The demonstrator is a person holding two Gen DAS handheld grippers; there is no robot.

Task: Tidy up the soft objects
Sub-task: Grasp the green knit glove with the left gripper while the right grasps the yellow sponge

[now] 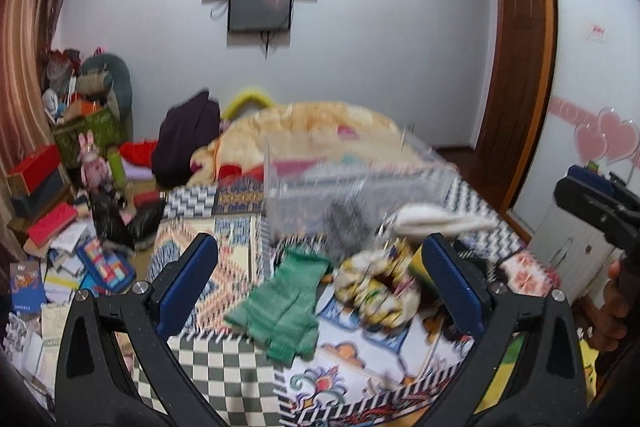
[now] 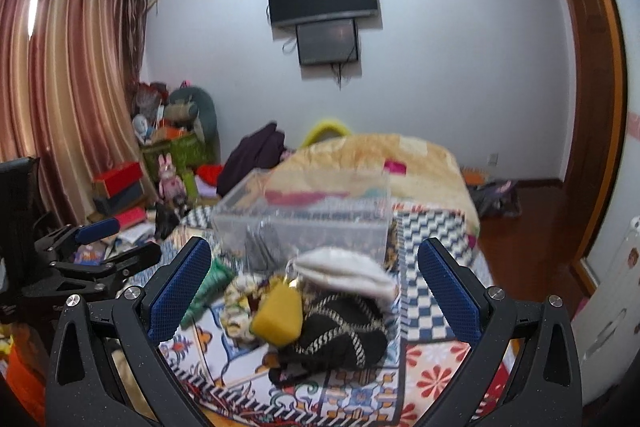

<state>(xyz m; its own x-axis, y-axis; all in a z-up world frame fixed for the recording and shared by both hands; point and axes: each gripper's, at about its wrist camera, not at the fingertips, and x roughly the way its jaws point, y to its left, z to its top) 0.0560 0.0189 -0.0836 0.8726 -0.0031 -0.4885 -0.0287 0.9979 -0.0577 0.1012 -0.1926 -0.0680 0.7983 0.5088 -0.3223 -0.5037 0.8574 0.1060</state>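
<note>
Surface: the soft things are laid on a patterned bedspread (image 1: 224,367) over a bed; no bench is seen.
Clear bin: a transparent plastic bin (image 2: 304,227) is set at 12 o'clock beyond the pile, blurred in both views; its contents cannot be made out.
Green glove: a green knitted glove (image 1: 286,311) is laid flat directly between the fingers of the left hand-held gripper (image 1: 320,287), its long axis running from 12 to 6 o'clock with a slight lean toward 1 o'clock, cuff away, fingers toward the camera.
Left hand-held gripper: it is held spread wide and empty, with the glove framed at its centre line.
Right hand-held gripper: the right hand-held gripper (image 2: 314,291) is also held spread wide and empty; a yellow pouch (image 2: 278,317) and a black knitted item (image 2: 340,331) lie between its fingers, a white fabric piece (image 2: 348,269) at 12 o'clock just behind them.
Scrunchie: a patterned scrunchie (image 1: 376,293) is seen at 3 o'clock of the glove, just beside it.
Nearer hand: the glove is judged nearer the left; in the right view only its edge (image 2: 210,285) is glimpsed at 9 o'clock.
Next move: a straight descent by the left, pads closing across the glove's width, is judged likely.
</note>
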